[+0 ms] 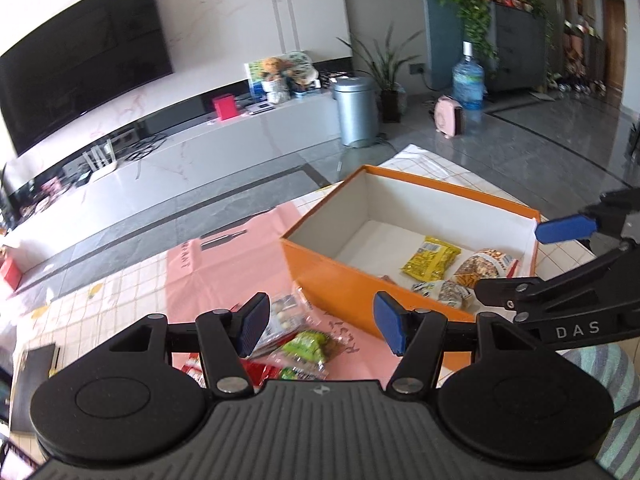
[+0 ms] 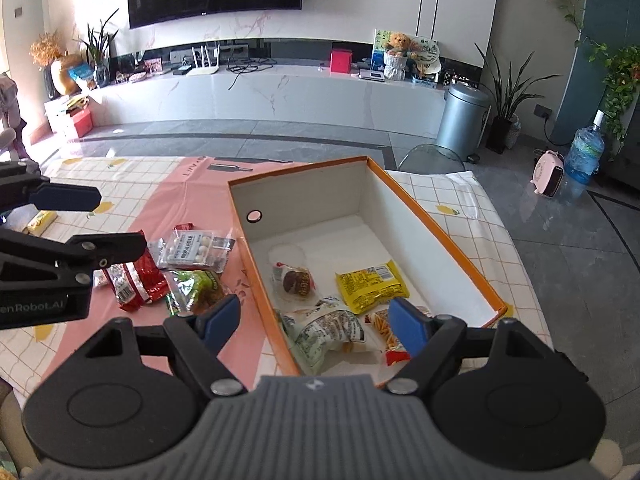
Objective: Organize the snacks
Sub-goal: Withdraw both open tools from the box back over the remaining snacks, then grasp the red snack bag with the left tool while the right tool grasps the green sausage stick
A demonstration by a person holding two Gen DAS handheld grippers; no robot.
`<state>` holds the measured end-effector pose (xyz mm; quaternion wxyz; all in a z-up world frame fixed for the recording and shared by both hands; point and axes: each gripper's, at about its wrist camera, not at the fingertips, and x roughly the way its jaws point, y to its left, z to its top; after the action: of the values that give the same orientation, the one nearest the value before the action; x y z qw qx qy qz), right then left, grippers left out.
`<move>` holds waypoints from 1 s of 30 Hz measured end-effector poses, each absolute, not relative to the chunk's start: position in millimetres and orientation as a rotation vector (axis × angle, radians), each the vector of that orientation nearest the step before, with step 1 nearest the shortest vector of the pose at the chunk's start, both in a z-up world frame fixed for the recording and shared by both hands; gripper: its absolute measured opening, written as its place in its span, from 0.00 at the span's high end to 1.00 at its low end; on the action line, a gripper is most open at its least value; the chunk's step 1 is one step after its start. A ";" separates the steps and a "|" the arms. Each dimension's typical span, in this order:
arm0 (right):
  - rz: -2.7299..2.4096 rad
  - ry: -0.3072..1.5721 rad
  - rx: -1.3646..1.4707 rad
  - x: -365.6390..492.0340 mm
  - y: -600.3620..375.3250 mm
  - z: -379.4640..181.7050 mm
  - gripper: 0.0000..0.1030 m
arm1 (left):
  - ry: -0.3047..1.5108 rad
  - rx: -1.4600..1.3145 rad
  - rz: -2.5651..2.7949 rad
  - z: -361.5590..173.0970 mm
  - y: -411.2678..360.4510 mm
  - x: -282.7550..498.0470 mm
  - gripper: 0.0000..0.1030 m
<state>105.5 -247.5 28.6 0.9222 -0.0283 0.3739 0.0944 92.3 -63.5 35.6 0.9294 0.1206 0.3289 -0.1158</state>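
Orange box (image 2: 436,224), lidless, white interior, holds a yellow packet (image 2: 370,286) and other snack packs. Red packets (image 2: 136,280), green packet (image 2: 196,286) and clear candy pack (image 2: 192,248) lie beside it.

Marble wall (image 2: 360,8), grey tiled floor (image 2: 560,248)

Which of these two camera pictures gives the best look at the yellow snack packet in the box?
The right wrist view: the yellow packet lies flat and fully visible inside the orange box. The left wrist view shows it smaller and foreshortened.
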 end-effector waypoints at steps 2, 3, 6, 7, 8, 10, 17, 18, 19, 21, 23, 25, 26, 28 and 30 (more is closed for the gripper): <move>0.195 0.748 -0.030 95.2 -239.7 25.8 0.24 | 0.671 0.212 -0.210 33.2 -52.1 84.4 0.32; 0.191 0.739 -0.019 91.0 -235.5 24.0 0.24 | 0.671 0.195 -0.198 31.4 -47.3 81.0 0.32; 0.179 0.720 -0.001 79.0 -221.2 16.9 0.23 | 0.675 0.150 -0.159 25.3 -31.1 70.9 0.32; 0.171 0.718 -0.001 75.5 -216.2 13.4 0.23 | 0.680 0.137 -0.146 23.2 -24.3 67.7 0.32; 0.165 0.719 -0.001 72.4 -211.3 9.6 0.23 | 0.685 0.123 -0.132 20.8 -18.2 64.7 0.32; 0.167 0.721 0.006 66.8 -200.5 1.2 0.23 | 0.690 0.098 -0.104 16.0 -6.6 58.8 0.32; 0.164 0.753 0.012 57.5 -164.6 -31.1 0.23 | 0.703 0.031 -0.039 -3.5 26.6 41.6 0.32; 0.162 0.761 0.010 58.2 -161.8 -35.4 0.23 | 0.705 0.021 -0.035 -6.7 30.7 39.0 0.32; 0.162 0.771 0.013 58.3 -157.7 -41.2 0.23 | 0.709 0.010 -0.032 -10.0 34.7 37.4 0.32; 0.170 0.794 0.018 59.3 -151.1 -50.0 0.23 | 0.724 -0.007 -0.027 -17.5 43.7 34.1 0.32; 0.180 0.799 0.003 59.7 -144.0 -57.4 0.23 | 0.738 -0.028 -0.016 -25.0 51.9 33.4 0.32; 0.192 0.797 -0.020 60.1 -137.2 -64.5 0.23 | 0.754 -0.043 -0.013 -33.2 60.5 33.7 0.32; 0.202 0.794 -0.030 61.0 -133.2 -67.6 0.23 | 0.761 -0.048 -0.014 -37.1 63.9 34.8 0.32; 0.226 0.785 -0.049 63.0 -125.7 -72.9 0.23 | 0.770 -0.059 -0.012 -42.6 69.5 36.5 0.32; 0.249 0.785 -0.061 67.5 -119.7 -77.1 0.23 | 0.775 -0.077 -0.014 -47.4 74.4 38.4 0.32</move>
<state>67.5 -119.7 -77.1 0.9159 -0.0295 0.3816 0.1211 38.4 74.4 -47.4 0.9252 -0.0374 0.3776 -0.0069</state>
